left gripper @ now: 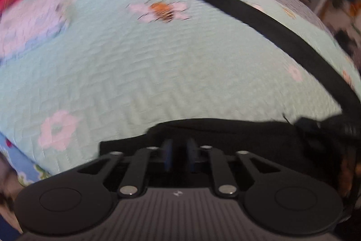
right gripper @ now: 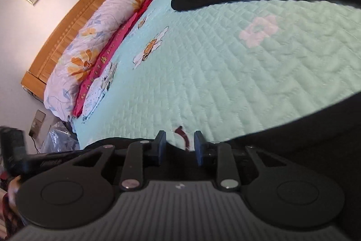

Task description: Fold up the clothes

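Black cloth (left gripper: 259, 17), a dark garment of thin fabric, lies partly on the quilted bed cover (left gripper: 158, 73) and partly hangs in the air. In the left wrist view one long narrow part of it, maybe a sleeve or a leg, runs from the middle of the bed toward the right edge of the cover, and a bunched part sits directly at the left gripper (left gripper: 178, 150). The blue pads of this gripper stand close together with black fabric between them, so I judge it pinches the cloth; the view is blurred. In the right wrist view the right gripper (right gripper: 179, 146) has its jaws spread, with only the cover and a small dark red thread or tag (right gripper: 183, 136) showing in the gap. Black fabric lies under and beside it, but nothing is held.

The garment looks light, soft and limp. It will sag and bunch when lifted, and it will not keep a shape by itself. The dark colour hides its seams. A good hold would be at a hem or corner, with both grippers well apart, so the fabric spreads flat on the cover near the pillows (right gripper: 94, 37).
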Demonstrator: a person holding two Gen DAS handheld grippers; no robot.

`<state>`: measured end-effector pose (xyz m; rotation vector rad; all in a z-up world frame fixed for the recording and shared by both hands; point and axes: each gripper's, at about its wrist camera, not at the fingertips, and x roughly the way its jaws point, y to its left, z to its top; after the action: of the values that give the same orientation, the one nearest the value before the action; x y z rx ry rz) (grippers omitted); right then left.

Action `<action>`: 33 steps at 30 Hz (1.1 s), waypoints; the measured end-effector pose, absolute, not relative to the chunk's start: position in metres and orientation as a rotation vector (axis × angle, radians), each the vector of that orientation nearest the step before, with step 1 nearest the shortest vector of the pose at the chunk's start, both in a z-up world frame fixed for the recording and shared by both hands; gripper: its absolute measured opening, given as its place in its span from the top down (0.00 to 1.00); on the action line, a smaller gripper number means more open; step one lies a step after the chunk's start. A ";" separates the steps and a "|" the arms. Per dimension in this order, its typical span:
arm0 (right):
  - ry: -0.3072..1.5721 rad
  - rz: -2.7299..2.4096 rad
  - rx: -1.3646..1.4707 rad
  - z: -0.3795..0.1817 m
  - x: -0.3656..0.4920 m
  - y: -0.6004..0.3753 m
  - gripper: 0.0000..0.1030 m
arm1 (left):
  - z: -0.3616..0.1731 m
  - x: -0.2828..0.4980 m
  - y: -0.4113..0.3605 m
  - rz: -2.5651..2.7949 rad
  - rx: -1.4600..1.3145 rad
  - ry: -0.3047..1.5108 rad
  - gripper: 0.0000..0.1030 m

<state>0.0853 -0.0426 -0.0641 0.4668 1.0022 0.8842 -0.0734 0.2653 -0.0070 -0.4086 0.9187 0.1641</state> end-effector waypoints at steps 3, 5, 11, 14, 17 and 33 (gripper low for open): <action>0.988 0.906 0.524 -0.062 0.080 -0.049 0.68 | -0.009 -0.071 0.277 0.200 -0.436 0.928 0.94; 0.985 0.962 0.583 -0.060 0.070 -0.052 0.65 | 0.004 -0.082 0.270 0.185 -0.425 0.882 0.85; 1.009 1.021 0.501 -0.059 0.040 -0.044 0.62 | 0.011 -0.115 0.265 0.239 -0.396 0.855 0.72; 0.973 0.970 0.368 -0.051 0.027 -0.031 0.64 | -0.001 -0.127 0.276 0.327 -0.422 0.876 0.73; 0.871 0.948 0.202 -0.032 0.008 -0.013 0.61 | 0.003 -0.149 0.275 0.330 -0.475 0.829 0.71; 0.839 1.116 0.180 -0.024 -0.013 0.018 0.54 | -0.038 -0.191 0.288 0.299 -0.934 0.611 0.56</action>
<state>-0.0127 0.0177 -0.0244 0.1802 0.8389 1.1161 -0.1912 0.2880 -0.0383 -0.9344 0.6115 0.2987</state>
